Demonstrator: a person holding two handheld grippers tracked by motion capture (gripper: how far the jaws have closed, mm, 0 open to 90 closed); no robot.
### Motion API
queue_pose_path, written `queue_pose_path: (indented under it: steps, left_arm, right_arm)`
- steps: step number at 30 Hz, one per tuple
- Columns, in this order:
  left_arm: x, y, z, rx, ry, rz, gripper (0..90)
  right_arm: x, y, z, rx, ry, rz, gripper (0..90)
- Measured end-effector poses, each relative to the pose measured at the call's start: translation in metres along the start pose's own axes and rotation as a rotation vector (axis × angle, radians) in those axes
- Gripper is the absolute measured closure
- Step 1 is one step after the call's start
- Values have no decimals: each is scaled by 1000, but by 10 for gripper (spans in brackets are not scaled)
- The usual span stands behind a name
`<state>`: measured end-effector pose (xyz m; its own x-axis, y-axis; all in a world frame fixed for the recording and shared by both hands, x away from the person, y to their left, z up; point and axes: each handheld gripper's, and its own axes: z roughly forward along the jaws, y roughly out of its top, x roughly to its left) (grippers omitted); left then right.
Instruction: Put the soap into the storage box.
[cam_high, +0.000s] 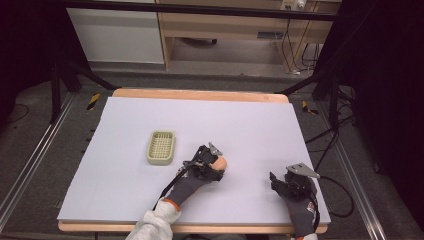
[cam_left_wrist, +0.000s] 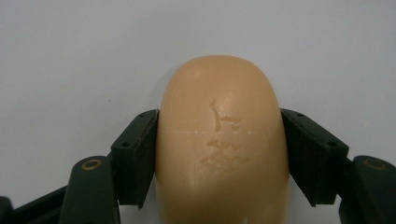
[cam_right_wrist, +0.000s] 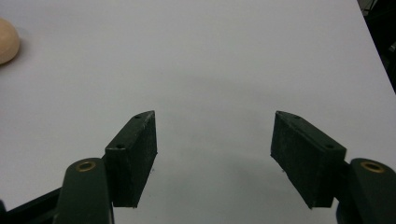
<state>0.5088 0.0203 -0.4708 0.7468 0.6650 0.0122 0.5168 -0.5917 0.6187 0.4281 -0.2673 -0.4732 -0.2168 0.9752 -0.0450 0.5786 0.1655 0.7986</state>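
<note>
A peach-coloured bar of soap (cam_left_wrist: 222, 149) with stamped characters sits between the jaws of my left gripper (cam_left_wrist: 219, 154), which press on both its sides. In the high view that left gripper (cam_high: 212, 162) is at the table's middle, just right of a pale green soap dish (cam_high: 161, 147), and the soap (cam_high: 220, 163) pokes out of it. My right gripper (cam_high: 284, 182) rests near the front right, and its jaws (cam_right_wrist: 215, 154) stand wide apart over bare white surface. The soap's end (cam_right_wrist: 7, 39) peeks in at the left edge of the right gripper view.
The white sheet (cam_high: 200, 125) covers a wooden table (cam_high: 200, 94). Cables trail off the right edge near the right gripper. Dark stands and a rail flank the table; furniture stands beyond the far edge.
</note>
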Motion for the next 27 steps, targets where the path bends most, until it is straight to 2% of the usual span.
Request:
queue_pose_path:
  steps: [10, 15, 27]
  left_arm:
    - [0, 2, 0, 15, -1, 13, 315]
    - [1, 2, -2, 13, 13, 16, 317]
    - [8, 0, -33, -24, 19, 12, 317]
  right_arm:
    - [-1, 0, 0, -1, 1, 1, 315]
    - [-1, 0, 0, -2, 2, 1, 315]
    - [-1, 0, 0, -2, 0, 2, 316]
